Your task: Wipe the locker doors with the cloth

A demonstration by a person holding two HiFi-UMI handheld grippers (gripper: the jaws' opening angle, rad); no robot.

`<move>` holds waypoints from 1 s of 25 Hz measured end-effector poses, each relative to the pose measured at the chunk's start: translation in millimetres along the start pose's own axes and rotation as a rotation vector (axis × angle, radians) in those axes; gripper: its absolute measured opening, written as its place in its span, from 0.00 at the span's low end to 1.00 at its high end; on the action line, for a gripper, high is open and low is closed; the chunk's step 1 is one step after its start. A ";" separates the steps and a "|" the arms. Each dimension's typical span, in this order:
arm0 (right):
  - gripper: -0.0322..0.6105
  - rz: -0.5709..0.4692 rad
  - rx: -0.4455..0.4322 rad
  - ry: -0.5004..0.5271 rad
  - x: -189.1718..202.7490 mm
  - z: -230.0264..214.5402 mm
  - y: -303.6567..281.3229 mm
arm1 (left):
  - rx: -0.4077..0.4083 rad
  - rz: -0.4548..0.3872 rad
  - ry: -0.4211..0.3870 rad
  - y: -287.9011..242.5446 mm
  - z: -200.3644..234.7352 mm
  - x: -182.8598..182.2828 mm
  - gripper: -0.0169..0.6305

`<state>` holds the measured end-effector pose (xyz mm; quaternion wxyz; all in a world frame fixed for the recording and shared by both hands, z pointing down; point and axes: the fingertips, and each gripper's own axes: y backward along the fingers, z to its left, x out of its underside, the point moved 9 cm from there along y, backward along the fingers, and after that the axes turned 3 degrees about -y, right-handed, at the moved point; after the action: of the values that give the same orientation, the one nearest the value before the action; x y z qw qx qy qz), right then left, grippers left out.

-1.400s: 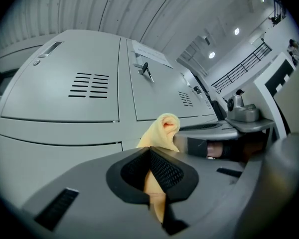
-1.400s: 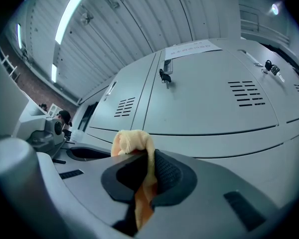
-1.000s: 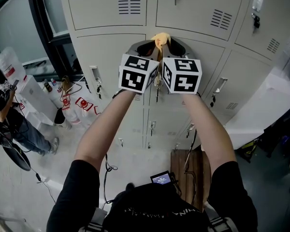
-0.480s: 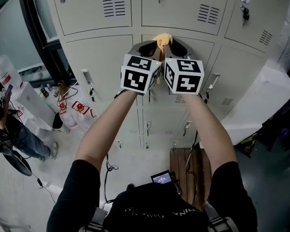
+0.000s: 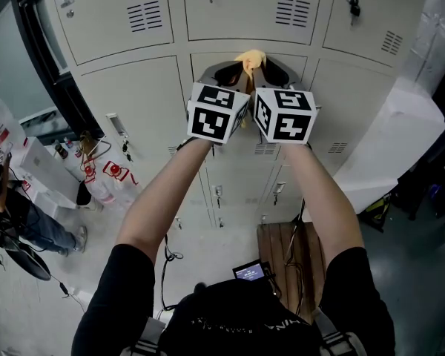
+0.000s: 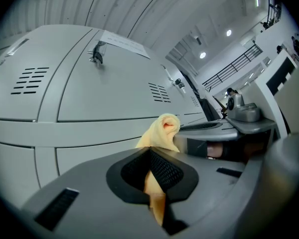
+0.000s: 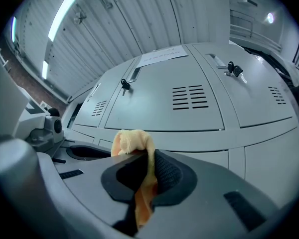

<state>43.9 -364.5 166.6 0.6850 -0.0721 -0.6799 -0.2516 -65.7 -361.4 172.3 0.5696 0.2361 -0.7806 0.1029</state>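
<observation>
**Both tongs clamped on one cloth**

Grey locker doors (image 5: 133, 102) fill the head view's upper half, 9 to 3 o'clock. At centre, left gripper (image 5: 227, 73) and right gripper (image 5: 271, 72) side by side, each with jaws closed on the yellow cloth (image 5: 250, 58). Cloth bunches at their 12 o'clock, before the middle door.

1. Grey metal lockers (image 5: 133, 95) are filling the upper half of the head view.
2. A pale floor (image 5: 208, 247) is spreading below them.
3. A wooden board (image 5: 278, 247) is lying on it, right of centre.
4. A dark window frame (image 5: 44, 65) is running down the upper left.
5. A white covered block (image 5: 389, 147) is standing at right.
6. A strip light (image 7: 65, 11) is glowing on the ribbed ceiling (image 7: 139, 19), upper left of the right gripper view.
</observation>
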 end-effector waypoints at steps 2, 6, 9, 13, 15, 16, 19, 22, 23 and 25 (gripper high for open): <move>0.13 0.001 0.010 -0.001 0.6 -10.0 4.0 | 0.008 -0.001 -0.005 -6.7 -8.4 -1.8 0.06; 0.13 0.003 0.031 -0.003 2.0 -32.2 12.8 | 0.028 -0.007 -0.009 -21.6 -26.8 -5.0 0.05; 0.13 0.009 0.047 0.002 2.1 -48.9 19.7 | 0.048 -0.007 -0.015 -32.8 -40.7 -8.3 0.06; 0.13 0.011 0.064 0.011 0.9 -70.6 27.4 | 0.067 -0.019 -0.014 -47.5 -58.0 -13.0 0.06; 0.13 0.010 0.071 0.012 1.0 -80.3 30.9 | 0.073 -0.027 -0.012 -54.0 -66.0 -14.4 0.05; 0.13 0.010 0.075 0.012 1.1 -84.8 32.6 | 0.077 -0.030 -0.012 -57.0 -69.6 -15.1 0.06; 0.13 0.007 0.084 0.011 1.4 -95.6 36.7 | 0.082 -0.037 -0.015 -64.0 -78.6 -16.9 0.06; 0.13 0.007 0.092 0.010 2.6 -103.8 40.2 | 0.089 -0.040 -0.018 -69.4 -85.9 -17.7 0.06; 0.13 0.008 0.095 0.009 2.9 -105.9 40.9 | 0.091 -0.041 -0.019 -70.8 -87.6 -17.8 0.06; 0.13 0.008 0.099 0.009 3.3 -109.1 41.9 | 0.096 -0.042 -0.021 -73.1 -90.1 -18.1 0.06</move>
<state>160.0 -377.2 172.8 0.6917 -0.0396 -0.6882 -0.2151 49.9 -381.6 177.1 0.5514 0.2805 -0.7755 0.1259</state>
